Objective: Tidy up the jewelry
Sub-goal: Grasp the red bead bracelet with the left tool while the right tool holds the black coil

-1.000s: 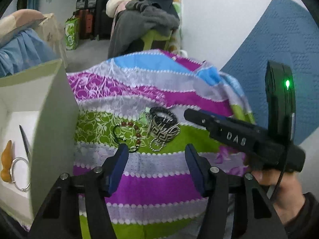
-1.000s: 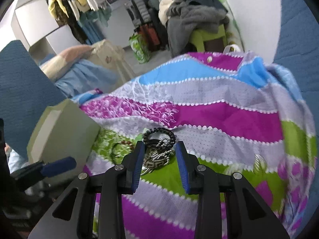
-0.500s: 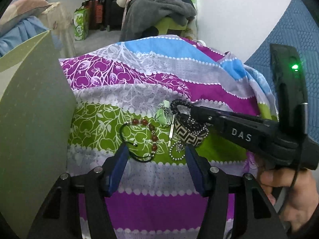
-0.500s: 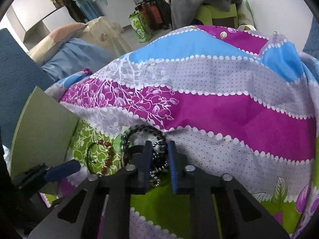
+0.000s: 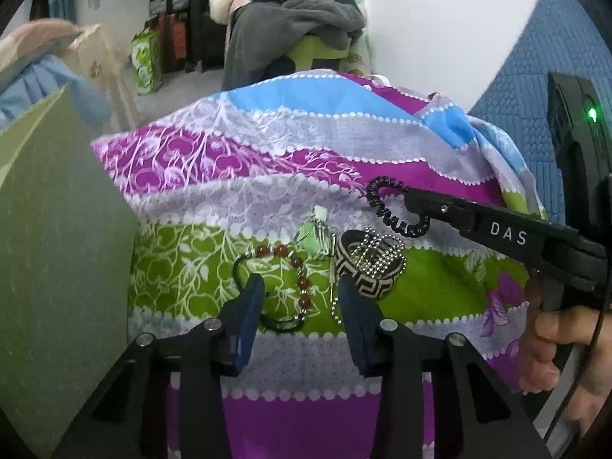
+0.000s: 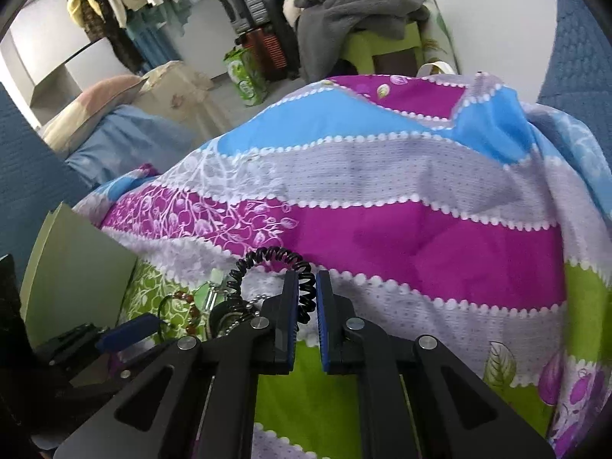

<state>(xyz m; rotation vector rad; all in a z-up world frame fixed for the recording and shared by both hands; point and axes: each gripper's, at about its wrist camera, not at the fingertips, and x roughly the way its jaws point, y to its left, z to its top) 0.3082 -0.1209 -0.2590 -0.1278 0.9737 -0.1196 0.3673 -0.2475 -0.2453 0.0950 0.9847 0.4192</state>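
Note:
My right gripper point(image 6: 306, 298) is shut on a black spiral hair tie point(image 6: 267, 256) and holds it just above the striped cloth; it also shows in the left wrist view point(image 5: 397, 223). My left gripper point(image 5: 300, 302) is open low over a red bead bracelet point(image 5: 298, 271). Beside the bracelet lie a black-and-white patterned bangle point(image 5: 367, 279), a silver ball chain point(image 5: 376, 252) draped over it, and a small green piece point(image 5: 311, 233).
The pale green box wall point(image 5: 57, 248) stands at the left, close to my left gripper. The striped cloth point(image 6: 420, 229) covers the whole surface. Piled clothes, a green stool and luggage stand at the back. A blue padded panel is at the right.
My right gripper has closed on the black spiral hair tie and lifted it off the jewelry pile. My left gripper has moved forward, down over the bead bracelet.

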